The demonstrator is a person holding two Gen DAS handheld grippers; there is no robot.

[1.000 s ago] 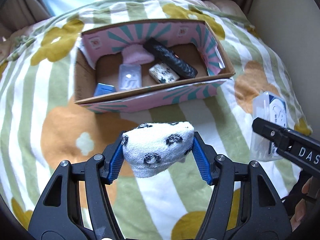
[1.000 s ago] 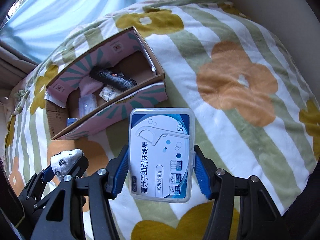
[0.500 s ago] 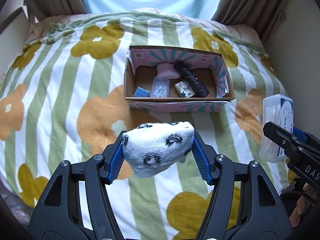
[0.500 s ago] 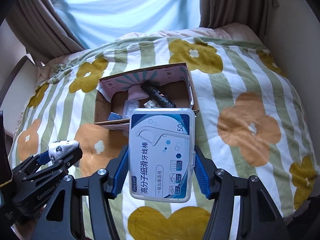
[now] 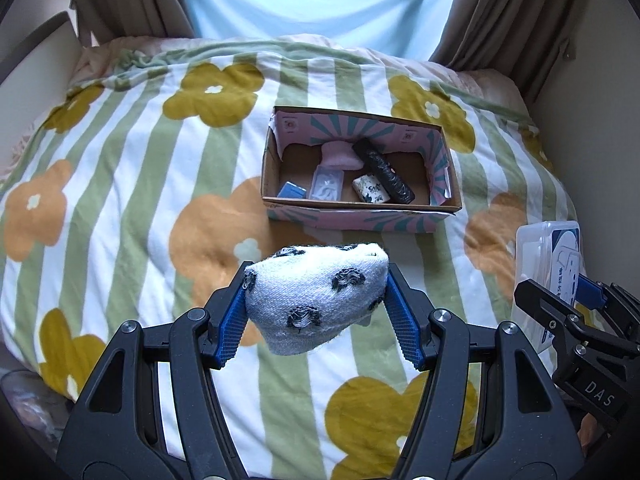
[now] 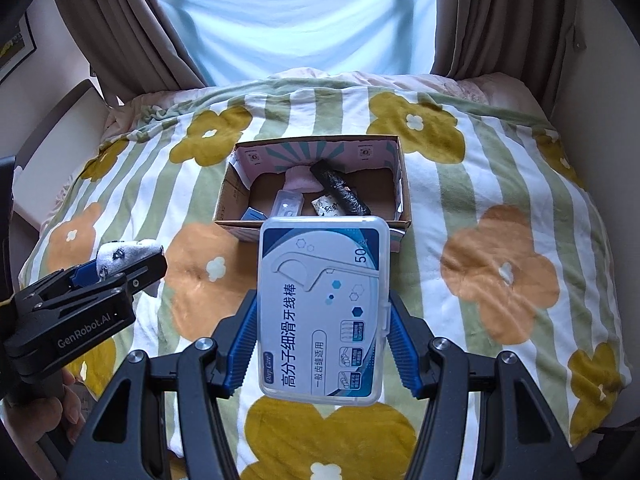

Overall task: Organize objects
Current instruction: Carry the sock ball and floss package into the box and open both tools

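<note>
Left gripper (image 5: 318, 312), pinched on a balled white sock (image 5: 316, 304) with dark spots, held above the flowered blanket (image 5: 120, 184), near side of the cardboard box (image 5: 360, 210). Probably light and soft, squashing between the pads; best taken across its middle. Long axis roughly left to right, across the jaws. Further right, right gripper (image 6: 322, 334), clamped on a clear plastic floss-pick case (image 6: 322, 312). Likely stiff, light and slick; held by its long edges, long axis pointing away toward the box.
</note>
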